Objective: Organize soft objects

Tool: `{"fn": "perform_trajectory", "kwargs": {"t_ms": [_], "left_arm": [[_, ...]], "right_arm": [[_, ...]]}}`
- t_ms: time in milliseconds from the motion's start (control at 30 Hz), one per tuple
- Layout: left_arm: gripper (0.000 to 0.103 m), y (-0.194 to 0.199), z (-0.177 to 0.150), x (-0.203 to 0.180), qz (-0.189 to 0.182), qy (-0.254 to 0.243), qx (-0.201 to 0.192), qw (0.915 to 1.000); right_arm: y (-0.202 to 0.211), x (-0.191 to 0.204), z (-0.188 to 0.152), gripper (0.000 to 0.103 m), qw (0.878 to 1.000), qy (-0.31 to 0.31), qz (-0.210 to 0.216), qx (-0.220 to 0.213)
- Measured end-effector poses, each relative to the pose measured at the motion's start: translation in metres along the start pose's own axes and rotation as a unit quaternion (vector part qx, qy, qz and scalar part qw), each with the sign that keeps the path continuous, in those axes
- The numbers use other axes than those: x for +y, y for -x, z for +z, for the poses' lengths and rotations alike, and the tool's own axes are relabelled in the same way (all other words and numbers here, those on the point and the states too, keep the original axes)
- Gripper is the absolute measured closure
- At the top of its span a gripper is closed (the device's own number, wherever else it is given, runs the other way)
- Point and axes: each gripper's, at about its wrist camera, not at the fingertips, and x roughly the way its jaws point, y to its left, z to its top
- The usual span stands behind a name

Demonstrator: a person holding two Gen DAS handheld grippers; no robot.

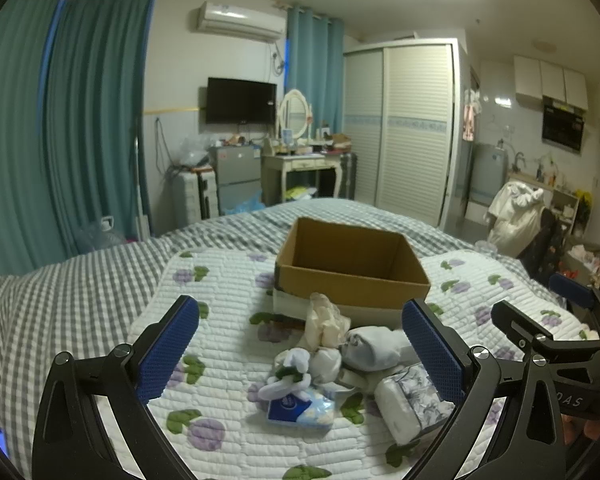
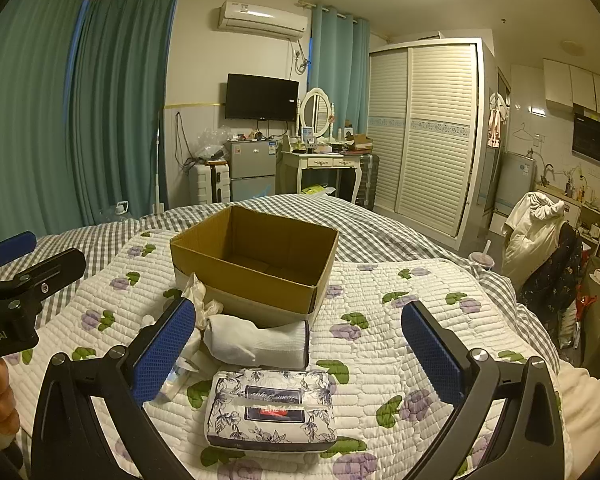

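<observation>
An open, empty cardboard box (image 1: 352, 276) (image 2: 256, 264) stands on the quilted floral blanket (image 1: 228, 280) (image 2: 380, 344). In front of it lie soft items: a cream crumpled cloth (image 1: 324, 320), a rolled white sock (image 1: 376, 346) (image 2: 256, 342), small baby socks (image 1: 296, 372), a blue tissue pack (image 1: 300, 410) and a floral tissue pack (image 1: 408, 404) (image 2: 270, 410). My left gripper (image 1: 300, 360) is open above the pile, holding nothing. My right gripper (image 2: 298, 354) is open over the floral pack and the white sock, holding nothing.
The blanket lies on a grey checked bed (image 1: 80, 280). Beyond the bed are teal curtains (image 1: 92, 120), a small fridge (image 2: 252, 172), a dressing table (image 2: 324, 164) and a wardrobe (image 2: 424, 136). A chair with clothes (image 2: 540, 232) stands at the right.
</observation>
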Motion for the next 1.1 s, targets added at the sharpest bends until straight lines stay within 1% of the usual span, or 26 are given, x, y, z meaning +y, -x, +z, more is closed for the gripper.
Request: {"fn": "perform_trajectory", "kwargs": {"t_ms": [333, 1100], "left_arm": [[0.000, 0.0005, -0.0009, 0.0002, -0.001, 0.000, 0.000, 1.0000], [0.000, 0.0040, -0.0022, -0.0018, -0.004, -0.001, -0.003, 1.0000]], "right_arm": [[-0.0014, 0.0016, -0.0039, 0.000, 1.000, 0.002, 0.002, 0.002], [-0.0007, 0.0015, -0.0011, 0.000, 1.000, 0.006, 0.001, 0.003]]}}
